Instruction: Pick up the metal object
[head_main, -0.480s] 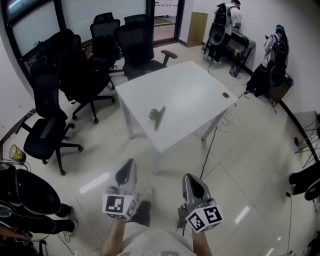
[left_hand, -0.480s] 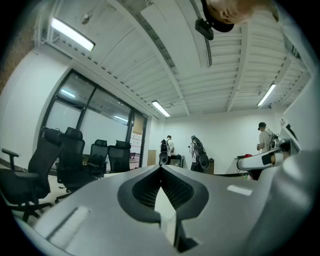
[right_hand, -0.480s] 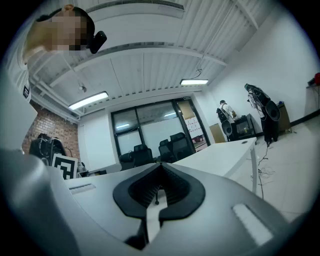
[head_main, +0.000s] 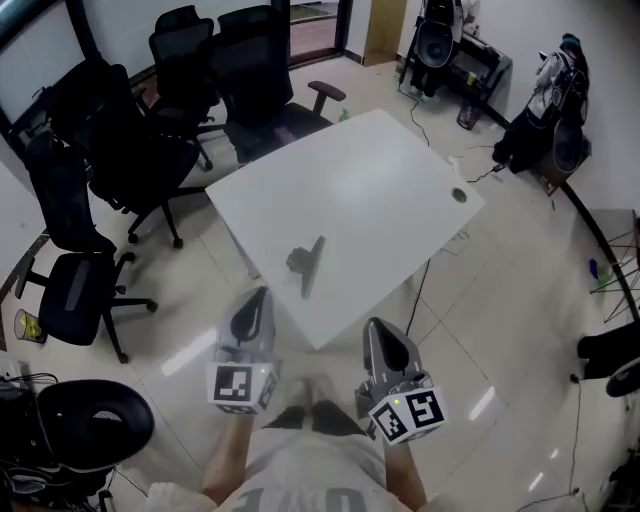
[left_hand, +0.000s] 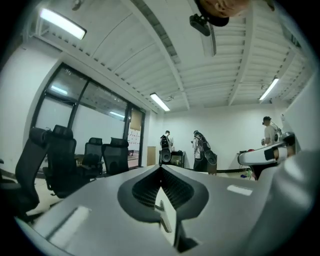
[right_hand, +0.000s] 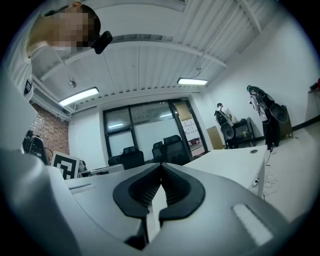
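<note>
Beyond metal object (head_main: 305, 262), black chairs (head_main: 250, 70), perhaps speakers (head_main: 437, 42).

A white rectangular table (head_main: 380, 170) is standing on a glossy pale tiled floor (head_main: 500, 330). Black wheeled office chairs (head_main: 130, 150) are crowding round its far-left side, and a thin black cable (head_main: 420, 288) is hanging below its right edge.

This is an office meeting room. A white table (head_main: 380, 170) stands mid-room on a glossy tiled floor (head_main: 500, 300), with black swivel chairs (head_main: 130, 150) crowded at 10 to 11 o'clock. Dark-framed glass partitions (left_hand: 95, 115) run behind the chairs. Strip lights (left_hand: 160, 101) sit on a white ribbed ceiling (left_hand: 150, 60). A rack with speakers (head_main: 437, 45) stands at 1 o'clock by the white wall.
</note>
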